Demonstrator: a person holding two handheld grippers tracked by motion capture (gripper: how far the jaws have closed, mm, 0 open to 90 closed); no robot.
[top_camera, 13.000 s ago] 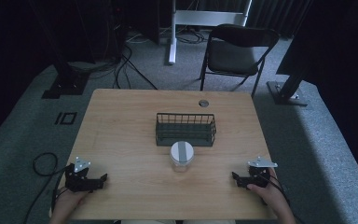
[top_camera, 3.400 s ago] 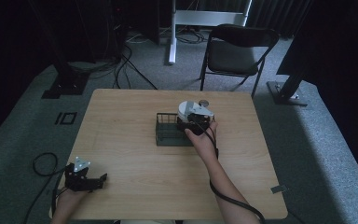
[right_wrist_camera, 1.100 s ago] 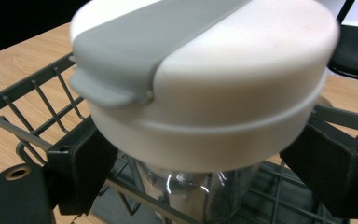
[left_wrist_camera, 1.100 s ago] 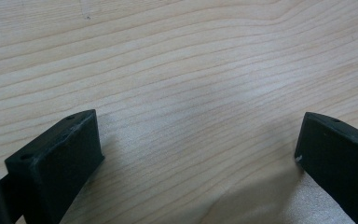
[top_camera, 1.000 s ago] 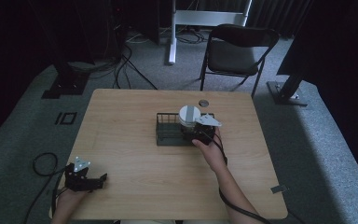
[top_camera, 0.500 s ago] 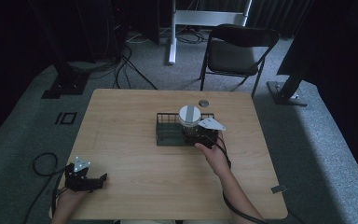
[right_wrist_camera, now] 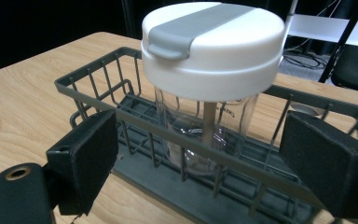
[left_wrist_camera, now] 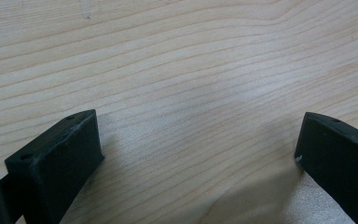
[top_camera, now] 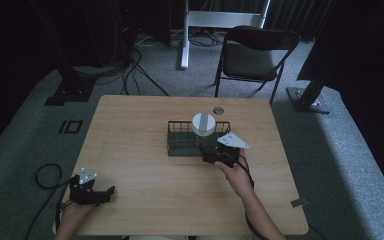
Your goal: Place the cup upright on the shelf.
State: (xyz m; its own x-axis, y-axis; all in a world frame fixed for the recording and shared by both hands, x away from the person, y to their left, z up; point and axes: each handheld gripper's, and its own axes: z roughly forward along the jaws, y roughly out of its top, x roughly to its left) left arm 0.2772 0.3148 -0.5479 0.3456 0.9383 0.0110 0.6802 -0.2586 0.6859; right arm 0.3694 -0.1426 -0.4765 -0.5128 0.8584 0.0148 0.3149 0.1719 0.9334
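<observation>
Right gripper (top_camera: 215, 152), a black two-jaw tool capped by a grey three-cornered plate, held at the near long side of the dark wire basket (top_camera: 180, 146); its jaws stand wide apart and grasp nothing. In the right gripper view the gripper (right_wrist_camera: 200, 158) frames the basket wall (right_wrist_camera: 98, 91), with the jar beyond it. The right hand (top_camera: 233, 169) reaches forward from the bottom edge, forearm running diagonally up toward the desk's middle. Left gripper (top_camera: 91, 192), of the same build, rests near the left front corner of the desk, well apart from the basket, its hand (top_camera: 72, 210) behind it; in the left gripper view its jaws (left_wrist_camera: 193, 154) are spread wide over bare wood grain. The clear jar with a white round lid crossed by a grey strap (top_camera: 203, 125) stands upright inside the basket, toward its right end, long axis vertical, lid uppermost; seen close, the jar (right_wrist_camera: 209, 84) rises above the basket rim. The pale wooden desk (top_camera: 140, 190) has a small round grey insert (top_camera: 218, 110) near its far edge. Grey carpet surrounds it; a black folding chair (top_camera: 252, 52) stands beyond the far side, with black cables (top_camera: 135, 60) on the floor in a dim room.
</observation>
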